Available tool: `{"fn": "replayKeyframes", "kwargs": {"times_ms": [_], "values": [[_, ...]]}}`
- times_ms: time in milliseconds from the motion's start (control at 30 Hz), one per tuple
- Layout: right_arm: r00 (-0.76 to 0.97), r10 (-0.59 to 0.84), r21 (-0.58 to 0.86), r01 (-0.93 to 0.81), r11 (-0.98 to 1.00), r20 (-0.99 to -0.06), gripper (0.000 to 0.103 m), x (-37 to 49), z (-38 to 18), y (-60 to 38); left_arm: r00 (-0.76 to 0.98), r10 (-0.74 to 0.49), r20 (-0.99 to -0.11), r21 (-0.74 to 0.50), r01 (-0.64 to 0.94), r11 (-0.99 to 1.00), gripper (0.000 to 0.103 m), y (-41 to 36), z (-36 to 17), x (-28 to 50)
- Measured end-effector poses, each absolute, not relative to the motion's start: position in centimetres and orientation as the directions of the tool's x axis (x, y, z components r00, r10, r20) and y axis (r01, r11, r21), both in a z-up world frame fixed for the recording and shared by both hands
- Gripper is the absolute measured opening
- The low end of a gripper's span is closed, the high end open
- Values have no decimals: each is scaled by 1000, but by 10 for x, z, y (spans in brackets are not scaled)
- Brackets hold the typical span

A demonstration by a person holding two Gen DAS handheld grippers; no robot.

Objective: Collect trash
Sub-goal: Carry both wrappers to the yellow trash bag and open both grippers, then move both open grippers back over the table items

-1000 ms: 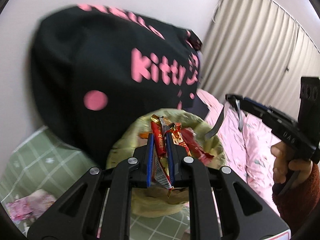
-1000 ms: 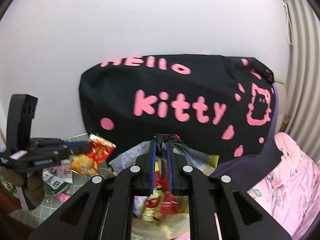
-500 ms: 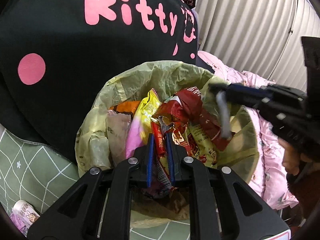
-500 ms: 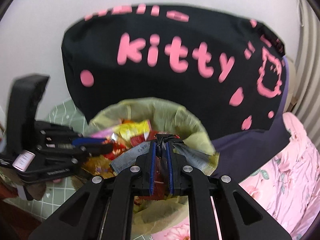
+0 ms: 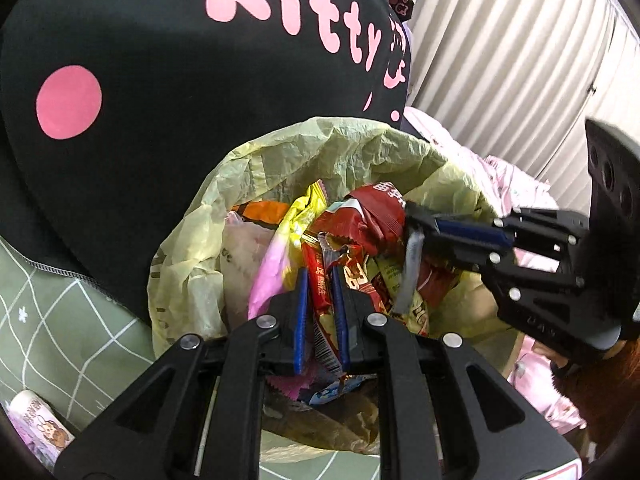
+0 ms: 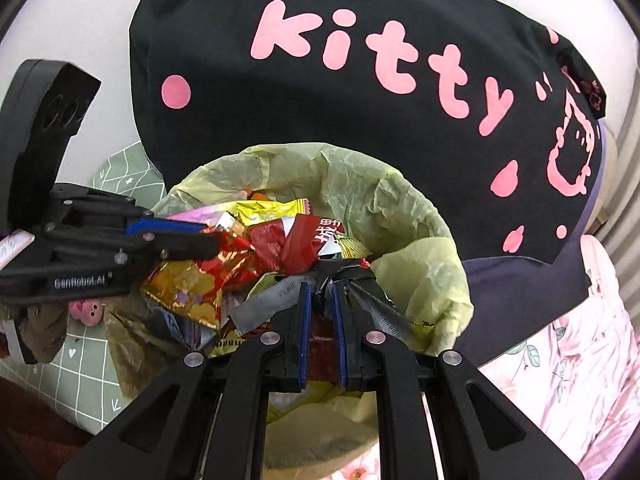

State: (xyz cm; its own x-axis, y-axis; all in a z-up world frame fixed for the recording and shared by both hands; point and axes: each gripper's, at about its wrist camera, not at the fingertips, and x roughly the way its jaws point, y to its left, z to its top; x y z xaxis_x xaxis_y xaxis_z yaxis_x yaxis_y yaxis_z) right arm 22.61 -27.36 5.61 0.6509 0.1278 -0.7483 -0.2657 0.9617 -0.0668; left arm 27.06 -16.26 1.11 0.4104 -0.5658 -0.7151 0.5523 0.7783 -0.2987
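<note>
Red wrapper (image 5: 320,284) clamped between left gripper's (image 5: 320,280) fingers (image 5: 301,300).

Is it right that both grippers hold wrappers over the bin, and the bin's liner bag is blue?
Not quite: the liner bag is pale yellow-green, as the left wrist view shows. The left gripper and right gripper do hold wrappers over the bin.

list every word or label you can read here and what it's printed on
"kitty": pink letters on the black cushion.
"GenRobot.AI": side of the left gripper.
Chinese characters on the red wrapper in the trash bag: blurred, unreadable.
Print on the silver wrapper: too small.
</note>
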Motion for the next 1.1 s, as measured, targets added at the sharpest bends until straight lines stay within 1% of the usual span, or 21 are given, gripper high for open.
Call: {"fn": "replayKeyframes", "kwargs": {"times_ms": [133,200,233,267,300,333,367,400,533,633,667,800,867,1000,1100], "values": [[660,142,-49,-262,964,-738,11,216,61,-275,397,-600,-695,-354,537,766,14,-155,15,273],[662,145,-48,-265,963,-736,12,214,62,-274,396,-617,-680,-377,534,757,23,-150,19,271],[664,138,-56,-262,963,-735,13,213,62,-272,403,-625,-669,-384,532,755,25,-145,22,269],[668,124,-71,-258,964,-734,21,212,62,-270,416,-630,-656,-387,531,754,28,-141,26,266],[673,116,-81,-254,964,-730,34,210,63,-269,426,-631,-648,-387,530,755,33,-137,28,264],[679,118,-81,-254,964,-725,37,209,63,-268,438,-631,-640,-387,526,757,35,-132,32,262],[681,121,-78,-254,964,-722,37,208,64,-268,448,-629,-636,-387,520,761,38,-128,34,260],[684,120,-78,-252,965,-719,37,206,65,-267,460,-626,-630,-389,511,766,39,-121,37,258],[711,107,-87,-230,969,-696,37,199,73,-261,522,-598,-608,-390,459,798,40,-90,46,247],[745,127,-66,-224,972,-655,39,192,87,-253,578,-553,-600,-376,407,832,42,-59,50,237],[752,136,-58,-226,973,-644,42,189,90,-250,592,-537,-601,-370,390,843,43,-50,49,234],[779,205,-18,-267,963,-592,42,183,103,-227,641,-455,-618,-363,280,889,43,-1,39,220],[779,255,-5,-315,949,-572,42,179,107,-207,658,-415,-628,-360,226,905,43,26,33,211],[736,341,7,-416,909,-585,42,181,101,-161,686,-306,-660,-341,89,936,43,86,14,194],[679,406,42,-485,874,-612,42,186,85,-121,698,-230,-679,-342,-23,940,43,130,0,179]]}}
